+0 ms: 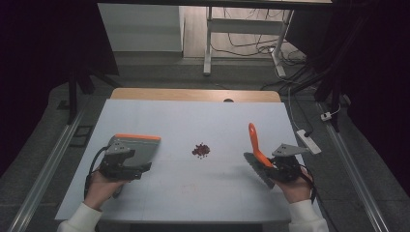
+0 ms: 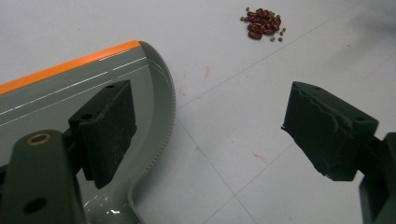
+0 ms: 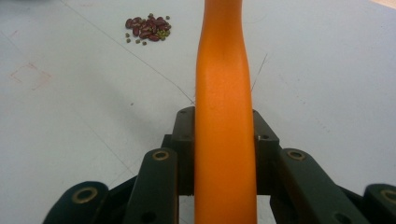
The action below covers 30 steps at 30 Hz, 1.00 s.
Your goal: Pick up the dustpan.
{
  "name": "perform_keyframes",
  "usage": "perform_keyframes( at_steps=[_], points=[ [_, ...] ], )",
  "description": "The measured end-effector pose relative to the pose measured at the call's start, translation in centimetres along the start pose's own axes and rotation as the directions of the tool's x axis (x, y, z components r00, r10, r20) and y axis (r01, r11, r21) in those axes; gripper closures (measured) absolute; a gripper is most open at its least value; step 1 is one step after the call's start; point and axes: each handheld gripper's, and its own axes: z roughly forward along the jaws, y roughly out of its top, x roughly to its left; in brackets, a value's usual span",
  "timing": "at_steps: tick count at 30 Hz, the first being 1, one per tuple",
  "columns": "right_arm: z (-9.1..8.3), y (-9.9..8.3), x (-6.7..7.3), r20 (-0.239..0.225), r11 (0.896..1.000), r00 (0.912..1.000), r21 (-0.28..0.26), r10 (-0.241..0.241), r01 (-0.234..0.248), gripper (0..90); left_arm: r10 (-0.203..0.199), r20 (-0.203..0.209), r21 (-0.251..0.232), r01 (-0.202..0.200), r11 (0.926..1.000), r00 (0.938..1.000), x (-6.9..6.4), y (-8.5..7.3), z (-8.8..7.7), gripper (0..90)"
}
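High view showed the work laid out across the white table (image 1: 159, 193): a small heap of beans (image 1: 200, 150) near the middle, the dustpan (image 1: 138, 147) to its left and the brush (image 1: 256, 152) to its right.

I found the right gripper (image 1: 283, 166) pressed together on the brush's orange handle (image 3: 224, 140); in the right gripper view the jaws clamped it from both sides, and the handle ran straight away from the camera. In the high view the handle rose tilted up and away from the person, with the grey bristle head (image 1: 256, 169) low at the table, just left of the gripper.

I found the left gripper (image 2: 205, 135) spread wide. In the left gripper view one jaw stood over the dustpan's grey body (image 2: 70, 98); the other hung over bare table. I could not tell whether that jaw touched the pan; nothing was pinched between the two.

The relation that mattered: the beans lay between the two tools, left of the bristles and right of the pan's rounded side, about level with both. The pan's orange-trimmed edge (image 1: 138, 137) faced away from the person, not toward the heap, so I judged the pan would need turning before a sweep leftward could land in it.

Room was ample. The heap sat well apart from every table edge, with bare surface all round.
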Motion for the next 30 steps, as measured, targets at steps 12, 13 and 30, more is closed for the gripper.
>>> perform_keyframes(
  at_steps=[12, 13, 30],
  points=[
    [-0.21, 0.09, 0.04, 0.002, 1.0, 1.0, -0.014, 0.008, -0.008, 70.3, 0.024, 0.018, 0.021, -0.025, 0.9995, 0.9995, -0.64, -0.11, 0.64, 17.8],
    [-0.2, 0.07, 0.02, 0.004, 1.0, 1.0, -0.013, 0.008, -0.008, 70.3, 0.025, 0.02, 0.023, -0.025, 0.9994, 0.9995, -0.64, -0.1, 0.65, 17.8],
    [-0.75, 0.03, -0.29, -0.003, 0.998, 0.9994, -0.057, 0.034, -0.034, 70.2, 0.021, 0.0, 0.044, -0.021, 0.9988, 0.9998, -0.69, 0.03, 0.16, 17.8]
  ],
)
